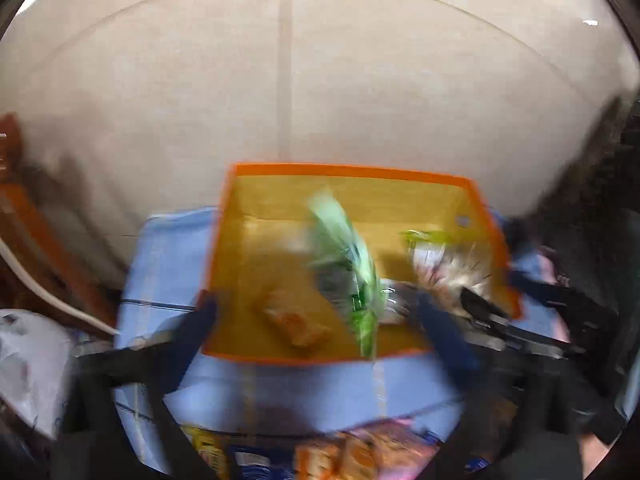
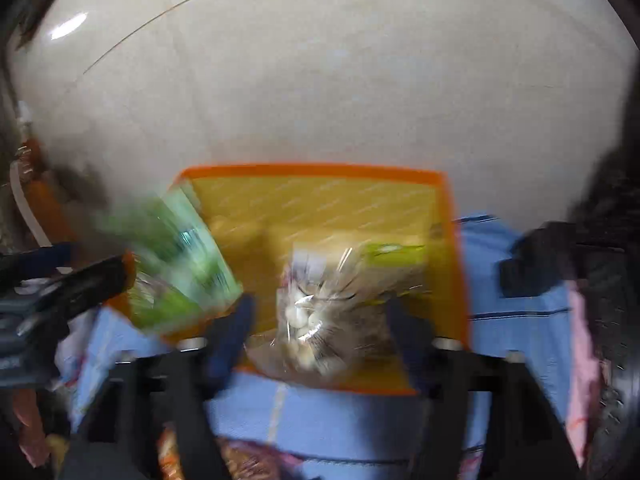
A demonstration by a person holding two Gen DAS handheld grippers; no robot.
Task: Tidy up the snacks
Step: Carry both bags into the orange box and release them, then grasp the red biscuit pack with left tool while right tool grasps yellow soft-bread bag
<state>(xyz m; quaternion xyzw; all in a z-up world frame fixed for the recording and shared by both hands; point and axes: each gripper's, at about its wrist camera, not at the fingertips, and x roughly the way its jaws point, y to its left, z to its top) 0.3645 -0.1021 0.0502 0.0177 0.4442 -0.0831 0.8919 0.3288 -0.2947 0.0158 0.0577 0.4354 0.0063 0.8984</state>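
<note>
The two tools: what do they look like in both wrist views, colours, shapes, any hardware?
Both match. The left tool has two dark blue, tapering fingers on black struts, with a black frame below. The right tool has the same dark blue fingers, black struts and round silver fittings at the finger bases. Motion blur hides any markings or cables. No sleeve shows clearly.

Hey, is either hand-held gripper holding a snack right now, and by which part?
Neither: both stand open, the green packet and clear bag blurred over the orange box.
</note>
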